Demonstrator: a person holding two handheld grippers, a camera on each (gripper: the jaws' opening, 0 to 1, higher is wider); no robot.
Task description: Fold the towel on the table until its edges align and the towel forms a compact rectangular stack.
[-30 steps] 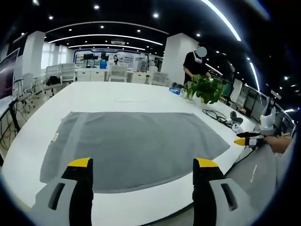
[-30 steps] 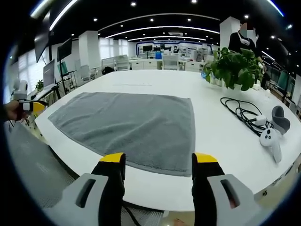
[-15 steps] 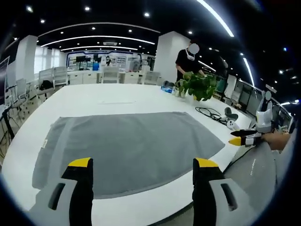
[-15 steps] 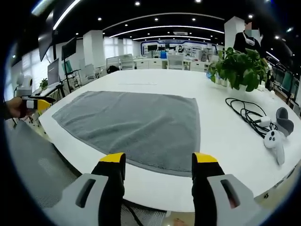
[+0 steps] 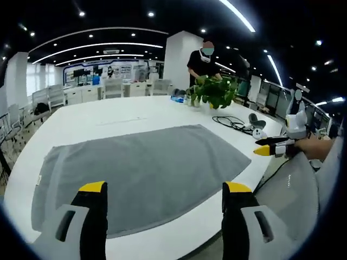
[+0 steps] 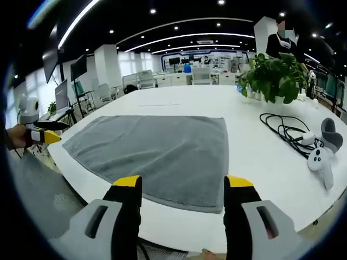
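Left tongs (image 5: 165, 189) hanging open above the near edge of the counter (image 5: 108, 116), jaws wide apart and gripping nothing. Right tongs (image 6: 184, 184) likewise gaping, nothing between the jaws, hovering over the counter's rim.

Lying flat and unfolded just beyond both pairs of tongs: the grey towel (image 5: 141, 170), spread across the white counter (a small tag showing at its left edge in the left gripper view). Touching neither pair of tongs, with bare counter between its near hem and the jaws.

Sitting to the right of the towel in the right gripper view, well apart from it: a coiled black cable (image 6: 282, 132), a white controller (image 6: 321, 161), a potted plant (image 6: 274, 76). Standing behind the plant: a person (image 5: 201, 62). Nothing lying on the towel itself.
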